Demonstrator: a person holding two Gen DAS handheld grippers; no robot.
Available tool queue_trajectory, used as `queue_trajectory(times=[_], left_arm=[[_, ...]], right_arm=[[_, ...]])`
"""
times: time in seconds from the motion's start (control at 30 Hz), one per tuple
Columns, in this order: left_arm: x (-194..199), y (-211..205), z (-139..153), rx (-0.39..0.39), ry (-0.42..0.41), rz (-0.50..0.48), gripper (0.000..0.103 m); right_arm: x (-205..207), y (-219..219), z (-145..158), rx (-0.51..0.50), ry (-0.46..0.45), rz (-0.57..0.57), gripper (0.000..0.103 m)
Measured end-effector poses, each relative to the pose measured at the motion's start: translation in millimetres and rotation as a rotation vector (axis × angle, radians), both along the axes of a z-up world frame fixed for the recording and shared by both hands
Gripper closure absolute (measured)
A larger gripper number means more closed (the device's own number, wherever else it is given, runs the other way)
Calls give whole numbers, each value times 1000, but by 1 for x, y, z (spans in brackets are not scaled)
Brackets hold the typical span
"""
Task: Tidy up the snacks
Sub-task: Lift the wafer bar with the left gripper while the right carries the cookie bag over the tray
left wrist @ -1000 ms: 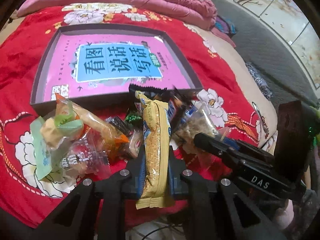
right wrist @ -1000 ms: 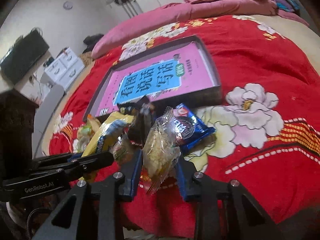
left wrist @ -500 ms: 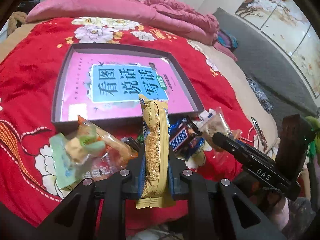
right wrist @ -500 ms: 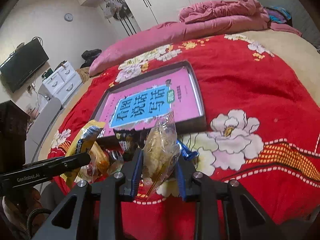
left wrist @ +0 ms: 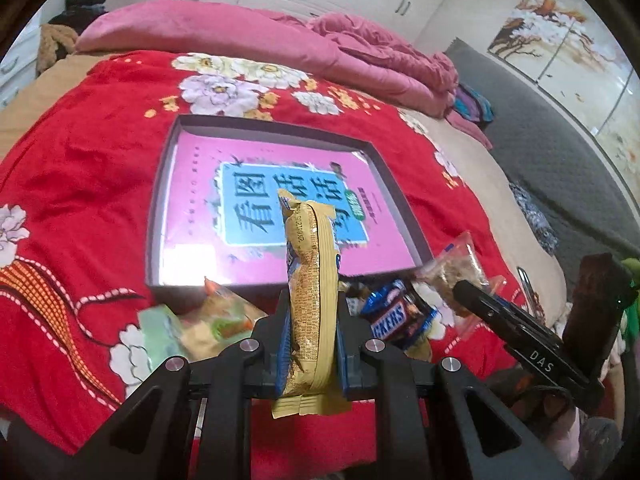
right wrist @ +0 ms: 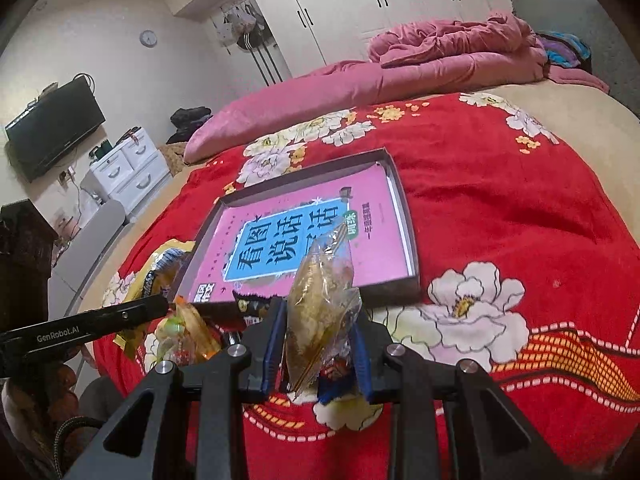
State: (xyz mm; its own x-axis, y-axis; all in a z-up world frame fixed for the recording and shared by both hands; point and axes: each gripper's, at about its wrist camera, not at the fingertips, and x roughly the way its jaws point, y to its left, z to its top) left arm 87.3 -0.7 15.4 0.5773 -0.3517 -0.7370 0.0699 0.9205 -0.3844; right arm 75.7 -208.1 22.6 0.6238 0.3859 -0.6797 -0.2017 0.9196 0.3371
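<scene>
The left gripper [left wrist: 311,334] clamps a yellow snack bar [left wrist: 313,300] upright. The right gripper [right wrist: 318,354] pinches a clear snack bag [right wrist: 320,312], both before the tray [left wrist: 396,196].

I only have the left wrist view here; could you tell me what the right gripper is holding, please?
Observer: The right gripper is shut on a clear snack packet, held upright between its blue pads.
Operator: Thank you. Is anything else caught in there with it?
Observer: A blue wrapper shows low between the pads, but I cannot tell whether it is gripped or lies on the blanket behind.
Operator: And what lies beyond that packet?
Observer: The shallow box with the pink book in it; no snack is inside the box.
</scene>
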Motion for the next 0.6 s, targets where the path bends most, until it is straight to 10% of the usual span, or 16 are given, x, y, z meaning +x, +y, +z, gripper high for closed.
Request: queue_trajectory(times=[0.6], left_arm=[[37,26,-5,28,-7,104,84]], right_arm=[[40,-4,-4,-20,-35,-1,72]])
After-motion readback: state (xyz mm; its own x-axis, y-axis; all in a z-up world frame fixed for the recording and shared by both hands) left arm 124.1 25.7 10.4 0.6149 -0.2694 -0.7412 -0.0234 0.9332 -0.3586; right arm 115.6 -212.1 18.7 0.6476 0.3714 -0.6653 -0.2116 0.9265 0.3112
